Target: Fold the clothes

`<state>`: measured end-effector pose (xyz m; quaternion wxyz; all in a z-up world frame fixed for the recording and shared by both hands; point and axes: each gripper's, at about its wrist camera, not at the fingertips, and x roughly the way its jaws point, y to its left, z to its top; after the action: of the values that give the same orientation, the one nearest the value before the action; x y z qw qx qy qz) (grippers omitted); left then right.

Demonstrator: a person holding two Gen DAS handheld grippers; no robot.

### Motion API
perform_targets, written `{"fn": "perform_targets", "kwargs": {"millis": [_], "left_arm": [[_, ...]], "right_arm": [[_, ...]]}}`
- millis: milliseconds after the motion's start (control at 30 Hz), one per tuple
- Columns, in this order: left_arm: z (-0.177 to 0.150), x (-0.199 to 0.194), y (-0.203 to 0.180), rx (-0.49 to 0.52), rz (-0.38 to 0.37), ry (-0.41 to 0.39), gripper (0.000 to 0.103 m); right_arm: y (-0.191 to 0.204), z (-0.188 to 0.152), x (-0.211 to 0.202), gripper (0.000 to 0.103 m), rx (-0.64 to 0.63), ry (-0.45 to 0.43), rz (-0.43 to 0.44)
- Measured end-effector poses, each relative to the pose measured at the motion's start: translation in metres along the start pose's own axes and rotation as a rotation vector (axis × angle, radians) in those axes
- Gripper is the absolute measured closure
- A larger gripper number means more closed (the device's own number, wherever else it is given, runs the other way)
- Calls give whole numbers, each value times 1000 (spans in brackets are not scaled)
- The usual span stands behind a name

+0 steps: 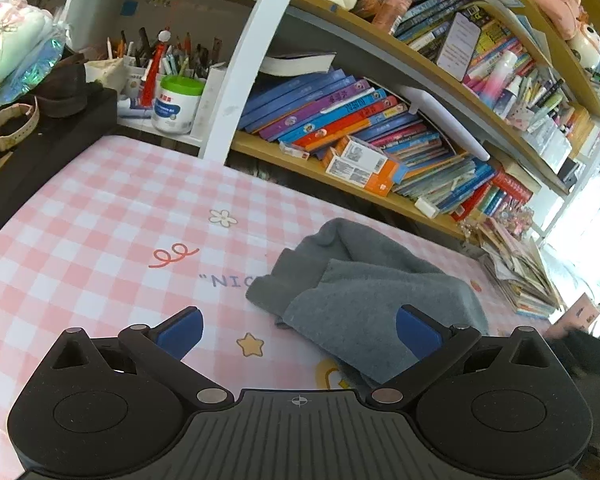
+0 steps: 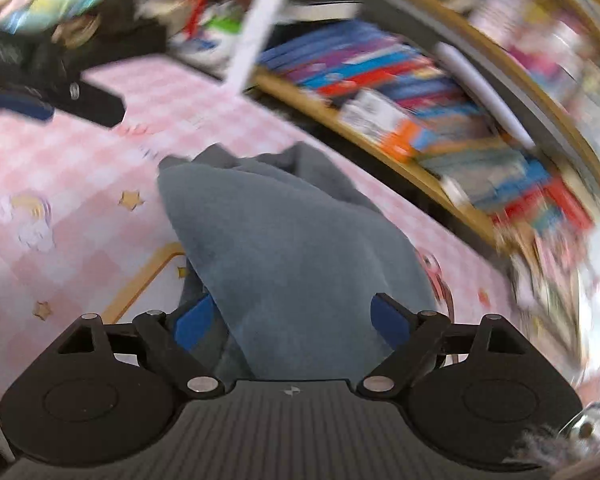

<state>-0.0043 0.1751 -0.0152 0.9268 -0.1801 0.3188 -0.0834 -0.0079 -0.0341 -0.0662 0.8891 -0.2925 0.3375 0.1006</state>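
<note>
**Grey cloth between wide jaws on a pink check table**

Blue-padded, the left gripper [image 1: 299, 330] stands wide apart and grips nothing, its right pad over the near edge of the grey garment [image 1: 364, 292]. The right gripper [image 2: 292, 320] is also spread wide, cloth bunched between its pads but not pinched. The garment lies crumpled on the pink checked tablecloth [image 1: 100, 216], below bookshelves [image 1: 380, 128]. The right view is blurred.
</note>
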Motion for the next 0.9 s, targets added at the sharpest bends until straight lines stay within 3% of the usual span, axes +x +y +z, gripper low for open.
{"fn": "perform_targets", "kwargs": {"millis": [233,300,333,367,467,633,733,800,867,900], "left_arm": [[-8,-6,5,20,19,39,0],[-10,-8,8,20,34,55,0],[-11,-10,11,17,40,60,0],[-12,-11,14,14,46,64,0],[-13,-12,18,2,50,70,0],[-12,-2,4,42,15,92,0],[-12,5,-9,94,-16,105,0],[-12,11,-14,111,-26,114,0],[-13,17,-17,115,-31,125,0],[-14,21,-17,108,-31,130,0]], "right_arm": [[21,28,61,14,-248,81,-25],[11,31,74,35,-216,120,-7],[1,34,80,64,-147,147,35],[-11,37,85,74,-55,172,81],[-46,49,83,82,236,187,201],[-104,66,36,84,641,-35,372],[-150,40,-1,84,915,-173,343],[-175,5,-24,80,1078,-231,290],[-180,-36,-29,49,1120,-166,214],[-179,-55,-28,45,1129,-109,179]]}}
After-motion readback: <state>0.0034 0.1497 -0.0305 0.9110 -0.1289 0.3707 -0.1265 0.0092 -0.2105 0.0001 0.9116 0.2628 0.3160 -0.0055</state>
